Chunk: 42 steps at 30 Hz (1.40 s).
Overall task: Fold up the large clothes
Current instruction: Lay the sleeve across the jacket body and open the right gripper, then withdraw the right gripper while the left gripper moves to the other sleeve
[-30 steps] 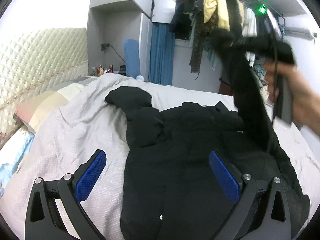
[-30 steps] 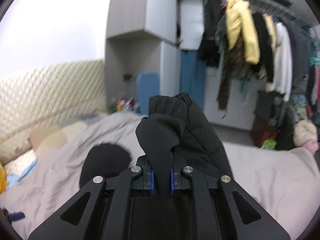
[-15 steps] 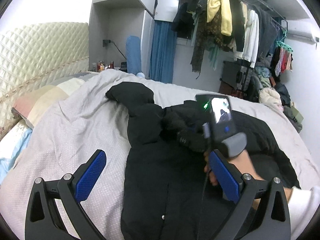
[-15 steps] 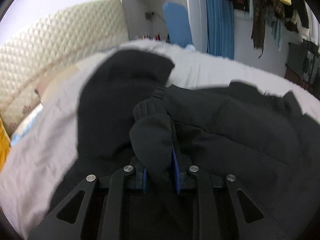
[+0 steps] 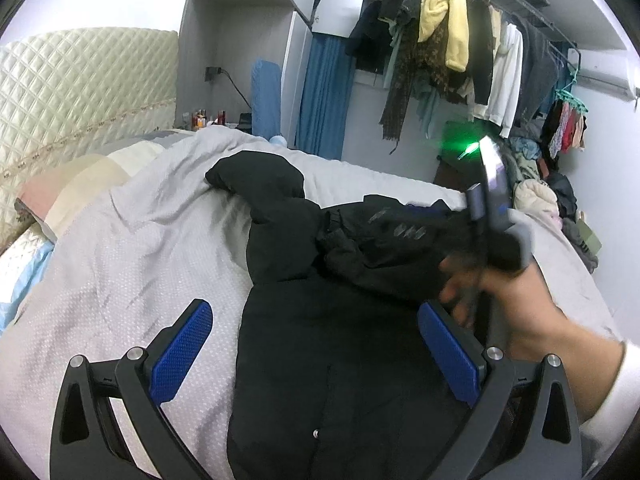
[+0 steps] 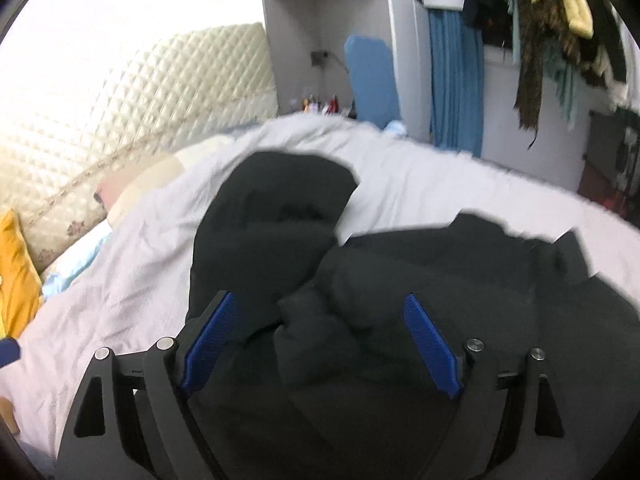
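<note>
- As its jaws swing apart, the right gripper (image 6: 320, 344) lets go of a black sleeve (image 6: 320, 332), which lies bunched between the blue pads (image 6: 430, 346) with neither pad pressing on it
- That sleeve sits across the chest of a black padded jacket (image 5: 328, 344), apparently brought inward as one fold
- Spread front-up on a grey bedspread (image 5: 132, 248), the jacket has its other sleeve (image 5: 260, 180) reaching toward the headboard (image 5: 80, 92), not yet folded
- Held wide and empty, the left gripper (image 5: 316, 356) hovers over the jacket's lower half, one pad above the bedspread and one above the cloth, probably waiting its turn
- Only the left wrist view shows the person's right hand (image 5: 516, 304) on the tool's handle, and a crowded clothes rail (image 5: 460, 40) behind the bed
- Only the right wrist view shows the released cuff up close, though blurred, and a yellow cushion (image 6: 16, 272) by the headboard
</note>
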Tool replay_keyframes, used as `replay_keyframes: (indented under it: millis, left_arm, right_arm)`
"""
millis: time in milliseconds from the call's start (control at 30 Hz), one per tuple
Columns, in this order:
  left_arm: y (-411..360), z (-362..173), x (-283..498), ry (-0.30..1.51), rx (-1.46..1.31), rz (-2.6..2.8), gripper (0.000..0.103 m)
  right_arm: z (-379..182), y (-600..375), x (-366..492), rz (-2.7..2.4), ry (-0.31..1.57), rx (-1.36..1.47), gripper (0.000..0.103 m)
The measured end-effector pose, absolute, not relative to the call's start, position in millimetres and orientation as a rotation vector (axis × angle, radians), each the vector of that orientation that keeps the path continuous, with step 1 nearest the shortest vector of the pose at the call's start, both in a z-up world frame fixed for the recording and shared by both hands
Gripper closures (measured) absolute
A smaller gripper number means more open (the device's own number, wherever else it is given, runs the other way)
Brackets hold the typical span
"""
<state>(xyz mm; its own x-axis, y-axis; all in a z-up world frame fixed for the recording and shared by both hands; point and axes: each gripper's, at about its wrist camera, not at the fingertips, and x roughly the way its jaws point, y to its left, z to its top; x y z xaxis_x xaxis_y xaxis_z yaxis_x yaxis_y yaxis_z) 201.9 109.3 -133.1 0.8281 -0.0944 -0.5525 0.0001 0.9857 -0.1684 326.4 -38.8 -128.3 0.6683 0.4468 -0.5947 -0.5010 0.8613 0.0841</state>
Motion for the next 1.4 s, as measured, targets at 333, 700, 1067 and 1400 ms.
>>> replay_keyframes:
  millis: [333, 700, 1067, 1400]
  left_arm:
    - [89, -125, 193, 0.562, -0.129, -0.064, 0.000]
    - [57, -123, 184, 0.554, -0.106, -0.090, 0.000]
    - [36, -131, 180, 0.581, -0.054, -0.049, 0.000]
    - [32, -139, 186, 0.610, -0.040, -0.026, 0.000]
  right_arm:
    - [-64, -133, 292, 0.380, 0.518, -0.089, 0.018]
    - [-95, -290, 242, 0.142, 0.550, -0.036, 0.026]
    - [-179, -353, 241, 0.125, 0.720, 0.109, 0.048]
    - [-194, -322, 243, 0.073, 0.692, -0.044, 0.083]
